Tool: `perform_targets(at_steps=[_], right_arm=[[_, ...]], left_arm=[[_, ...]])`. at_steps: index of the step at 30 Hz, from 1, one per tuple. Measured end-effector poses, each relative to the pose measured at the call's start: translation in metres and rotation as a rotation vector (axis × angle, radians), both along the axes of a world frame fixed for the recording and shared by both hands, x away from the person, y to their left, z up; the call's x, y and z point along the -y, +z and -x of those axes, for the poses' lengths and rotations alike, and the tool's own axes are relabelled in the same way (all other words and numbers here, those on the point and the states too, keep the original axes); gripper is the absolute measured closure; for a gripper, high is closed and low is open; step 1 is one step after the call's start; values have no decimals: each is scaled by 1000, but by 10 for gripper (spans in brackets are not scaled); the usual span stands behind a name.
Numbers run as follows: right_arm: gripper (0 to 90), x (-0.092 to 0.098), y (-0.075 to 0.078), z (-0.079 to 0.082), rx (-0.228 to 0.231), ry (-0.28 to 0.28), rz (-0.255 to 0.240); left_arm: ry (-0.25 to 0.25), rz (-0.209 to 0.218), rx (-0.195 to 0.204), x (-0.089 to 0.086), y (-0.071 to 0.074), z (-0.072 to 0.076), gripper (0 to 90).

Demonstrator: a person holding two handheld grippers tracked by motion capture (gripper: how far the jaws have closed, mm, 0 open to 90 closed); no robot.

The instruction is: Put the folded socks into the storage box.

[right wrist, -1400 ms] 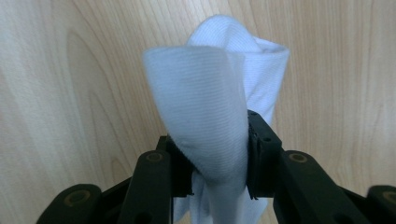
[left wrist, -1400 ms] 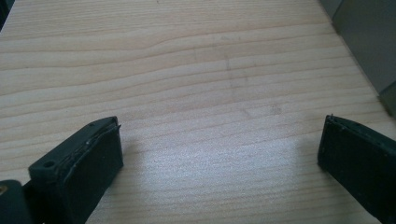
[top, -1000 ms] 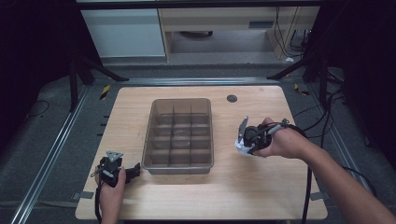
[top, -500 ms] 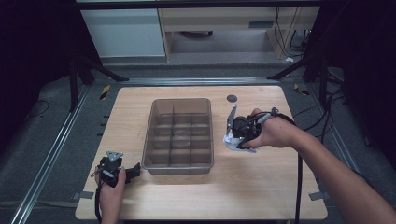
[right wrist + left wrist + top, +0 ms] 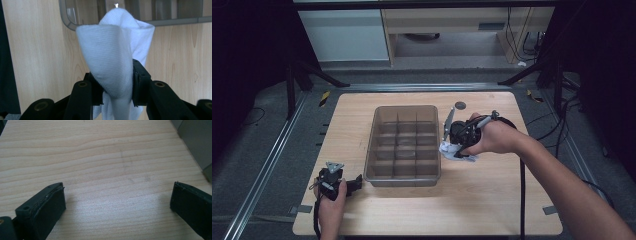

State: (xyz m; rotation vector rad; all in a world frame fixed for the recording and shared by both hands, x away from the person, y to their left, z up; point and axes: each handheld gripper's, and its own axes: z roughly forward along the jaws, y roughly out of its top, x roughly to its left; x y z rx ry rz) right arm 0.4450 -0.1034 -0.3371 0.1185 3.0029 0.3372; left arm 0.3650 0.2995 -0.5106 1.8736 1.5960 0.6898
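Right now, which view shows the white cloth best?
The right gripper view: the white cloth sits close up, bunched and pinched between the right gripper fingers, weave and folds clear. In the high view it is a small pale bundle under the hand beside the divided bin.

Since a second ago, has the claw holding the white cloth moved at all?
Yes. The right claw with the cloth has moved left across the table, closer to the grey tray, and now hangs beside its right wall.

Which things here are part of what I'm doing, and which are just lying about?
In the job: white cloth, clamped in the right gripper; grey divided tray beside it.
Lying about: small dark disc behind the tray; left gripper, open on the bare table.
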Motion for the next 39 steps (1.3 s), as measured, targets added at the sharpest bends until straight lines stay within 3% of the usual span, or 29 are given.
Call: perform_targets(at_steps=[13,39], right_arm=[[672,-23,14,1,25,33,-20],[672,-68,6,1,15,88,-17]], left_arm=[[-2,-2,-1,0,0,0,0],[-8,0,0,0,0,-1,0]])
